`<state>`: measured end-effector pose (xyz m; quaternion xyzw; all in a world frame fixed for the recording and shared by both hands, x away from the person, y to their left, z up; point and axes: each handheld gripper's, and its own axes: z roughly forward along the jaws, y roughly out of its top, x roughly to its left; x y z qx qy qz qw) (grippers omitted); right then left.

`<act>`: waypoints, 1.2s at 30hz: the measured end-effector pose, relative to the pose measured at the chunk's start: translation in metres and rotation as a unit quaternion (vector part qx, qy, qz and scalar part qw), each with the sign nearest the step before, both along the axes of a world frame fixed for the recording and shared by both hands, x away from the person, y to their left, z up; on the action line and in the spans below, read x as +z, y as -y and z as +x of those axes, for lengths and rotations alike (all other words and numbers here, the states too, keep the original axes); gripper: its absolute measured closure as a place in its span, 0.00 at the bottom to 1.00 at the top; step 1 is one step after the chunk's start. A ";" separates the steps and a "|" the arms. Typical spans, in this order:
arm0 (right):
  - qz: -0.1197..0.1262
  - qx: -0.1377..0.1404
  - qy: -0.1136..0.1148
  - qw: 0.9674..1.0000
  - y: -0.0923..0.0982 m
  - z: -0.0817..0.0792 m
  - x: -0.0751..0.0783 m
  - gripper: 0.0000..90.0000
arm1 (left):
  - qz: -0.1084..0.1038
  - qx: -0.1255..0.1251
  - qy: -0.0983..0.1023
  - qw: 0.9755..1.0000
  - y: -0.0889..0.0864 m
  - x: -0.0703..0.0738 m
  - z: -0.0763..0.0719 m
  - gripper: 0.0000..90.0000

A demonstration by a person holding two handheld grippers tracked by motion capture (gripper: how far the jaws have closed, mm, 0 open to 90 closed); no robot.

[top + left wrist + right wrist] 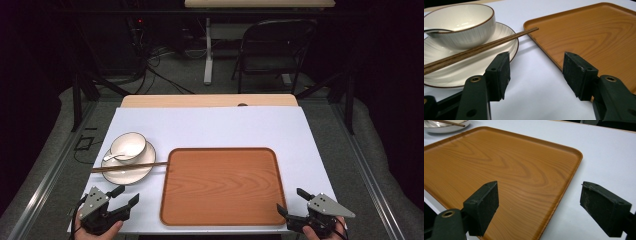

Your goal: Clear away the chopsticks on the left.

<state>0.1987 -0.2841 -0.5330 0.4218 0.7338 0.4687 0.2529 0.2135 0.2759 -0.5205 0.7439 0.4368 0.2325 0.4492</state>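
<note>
The left gripper (128, 196) sits at the lower left of the high view, held in a hand (100, 229) at the near table edge, its jaws spread wide and holding nothing. In the left gripper view the same gripper (536, 73) frames bare white table (536, 105) between its pads, with the plate's near rim just beyond the left jaw and the tray's edge just beyond the right jaw. The right gripper (291, 202) sits at the lower right of the high view, near the tray's near right corner, jaws likewise released and empty. In the right gripper view this gripper (539, 205) straddles that corner from above: the left jaw stands over the wood surface, the right jaw over the table. The tray (222, 220) lies flat at centre frame, unloaded. Left of it stands a plate (145, 174) carrying a bowl (129, 145); a spoon (114, 157) rests in the bowl, handle toward the left. Chopsticks (127, 168) lie across the plate in front of the bowl, their tips reaching the tray's left rim; whether they touch it cannot be told. A chair (272, 47) stands beyond the table, upper right.
</note>
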 end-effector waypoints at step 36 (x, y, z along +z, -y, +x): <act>-0.002 0.005 -0.003 1.000 -0.001 0.001 0.000 0.16 | 0.138 0.001 -0.022 0.990 0.000 0.021 0.020 0.55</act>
